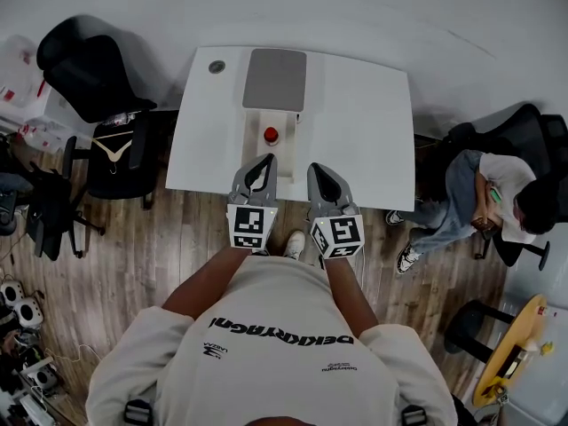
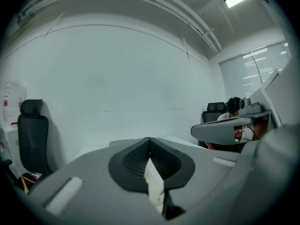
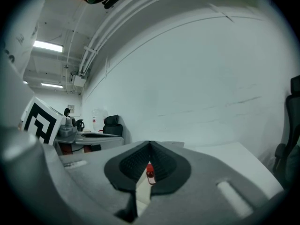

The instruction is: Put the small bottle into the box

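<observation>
- The small bottle (image 1: 271, 135) is red.
- The box (image 1: 256, 145) is off-white, and its lid (image 1: 275, 78) is grey.
- The table (image 1: 373, 131) is plain white.
- The left gripper (image 1: 266, 158) and the right gripper (image 1: 318, 167) are grey, with black-and-white square markers.
- The floor (image 1: 133, 256) is brown wood planks.
- The office chair (image 1: 84, 69) is black.

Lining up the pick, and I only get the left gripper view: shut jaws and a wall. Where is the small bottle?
Observer: In the head view the small bottle, red-capped, stands just ahead of the left gripper, at the white front part of the box; whether it is inside, I cannot tell.
Operator: Does the right gripper hold anything?
Observer: No. Its own view shows the right gripper shut and empty, with the bottle beyond its jaws.
Operator: Anything else on the table?
Observer: A small round grey object lies left of the box's grey lid.
</observation>
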The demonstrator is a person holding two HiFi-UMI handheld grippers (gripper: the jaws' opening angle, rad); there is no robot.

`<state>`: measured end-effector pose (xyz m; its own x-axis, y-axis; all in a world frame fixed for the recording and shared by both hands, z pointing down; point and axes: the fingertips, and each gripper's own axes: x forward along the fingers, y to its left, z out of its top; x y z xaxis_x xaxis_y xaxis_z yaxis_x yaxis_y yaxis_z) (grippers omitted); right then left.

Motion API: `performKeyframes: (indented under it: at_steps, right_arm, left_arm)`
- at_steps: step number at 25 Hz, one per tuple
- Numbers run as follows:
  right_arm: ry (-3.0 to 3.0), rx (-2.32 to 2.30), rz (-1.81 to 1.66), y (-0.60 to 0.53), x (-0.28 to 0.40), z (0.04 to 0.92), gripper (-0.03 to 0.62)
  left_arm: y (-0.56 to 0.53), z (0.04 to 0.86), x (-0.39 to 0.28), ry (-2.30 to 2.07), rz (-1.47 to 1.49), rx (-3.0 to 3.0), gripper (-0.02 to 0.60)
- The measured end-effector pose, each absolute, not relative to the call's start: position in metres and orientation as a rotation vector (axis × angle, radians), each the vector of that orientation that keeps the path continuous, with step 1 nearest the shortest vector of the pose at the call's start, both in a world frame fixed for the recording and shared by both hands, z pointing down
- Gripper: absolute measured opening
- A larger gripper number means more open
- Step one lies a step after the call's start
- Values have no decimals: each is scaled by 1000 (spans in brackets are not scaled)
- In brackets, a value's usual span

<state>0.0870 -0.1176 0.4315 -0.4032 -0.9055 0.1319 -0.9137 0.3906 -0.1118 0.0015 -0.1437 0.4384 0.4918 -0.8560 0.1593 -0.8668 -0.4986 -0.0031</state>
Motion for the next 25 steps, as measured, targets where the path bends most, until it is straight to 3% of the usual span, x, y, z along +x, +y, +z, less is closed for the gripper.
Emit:
performKeyframes:
  at_steps: [25]
  right_arm:
    - [-2588, 1701, 189, -127, 87, 423, 0]
  left_arm:
    - [-141, 427, 1, -1504, 148, 2658, 6]
